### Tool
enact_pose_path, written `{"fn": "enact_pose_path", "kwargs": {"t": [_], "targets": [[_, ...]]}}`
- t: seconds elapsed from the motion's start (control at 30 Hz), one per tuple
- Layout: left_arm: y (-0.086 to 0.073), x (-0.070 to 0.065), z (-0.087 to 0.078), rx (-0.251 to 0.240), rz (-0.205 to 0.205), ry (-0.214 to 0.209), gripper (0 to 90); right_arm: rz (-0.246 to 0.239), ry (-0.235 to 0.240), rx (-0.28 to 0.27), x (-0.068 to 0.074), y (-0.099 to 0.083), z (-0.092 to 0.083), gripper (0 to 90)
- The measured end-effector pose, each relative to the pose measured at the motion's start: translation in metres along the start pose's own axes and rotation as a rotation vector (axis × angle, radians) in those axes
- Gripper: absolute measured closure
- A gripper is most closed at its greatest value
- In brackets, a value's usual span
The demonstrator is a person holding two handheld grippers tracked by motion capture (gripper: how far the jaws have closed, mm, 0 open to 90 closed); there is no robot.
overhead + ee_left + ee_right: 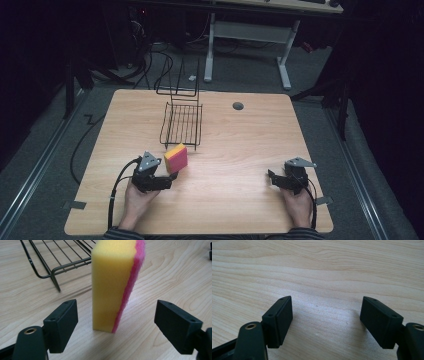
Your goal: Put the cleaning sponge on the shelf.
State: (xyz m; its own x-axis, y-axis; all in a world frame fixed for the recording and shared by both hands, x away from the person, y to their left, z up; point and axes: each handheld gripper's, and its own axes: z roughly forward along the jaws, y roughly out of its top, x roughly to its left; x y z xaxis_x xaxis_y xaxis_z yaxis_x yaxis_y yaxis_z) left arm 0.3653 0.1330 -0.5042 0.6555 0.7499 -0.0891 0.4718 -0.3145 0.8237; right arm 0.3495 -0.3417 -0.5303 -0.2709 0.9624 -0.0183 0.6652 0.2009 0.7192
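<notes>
Wooden counter (235,150), pale grain, round grommet hole (238,106) toward 1 o'clock. Black wire dish rack (182,123) at 11 o'clock of centre, upright frame behind. Yellow-and-pink sponge (176,158) standing on end just at 6 o'clock of the rack, pink scouring face turned right. Left tool (170,181) at 7 o'clock, spread wide, sponge between the pads, neither pad touching. Right tool (271,179) at 4 o'clock, spread over bare wood, well apart from sponge.

black tools (170,181), grey plates, striped sleeves (120,233)
</notes>
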Motion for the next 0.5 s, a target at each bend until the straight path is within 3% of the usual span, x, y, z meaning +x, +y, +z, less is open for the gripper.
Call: {"fn": "enact_pose_path", "kwargs": {"t": [0.5], "targets": [[-0.001,0.008,0.019,-0.013,-0.056,-0.028,29.0,0.0,0.0,0.0,0.0,0.0,0.0,26.5]]}}
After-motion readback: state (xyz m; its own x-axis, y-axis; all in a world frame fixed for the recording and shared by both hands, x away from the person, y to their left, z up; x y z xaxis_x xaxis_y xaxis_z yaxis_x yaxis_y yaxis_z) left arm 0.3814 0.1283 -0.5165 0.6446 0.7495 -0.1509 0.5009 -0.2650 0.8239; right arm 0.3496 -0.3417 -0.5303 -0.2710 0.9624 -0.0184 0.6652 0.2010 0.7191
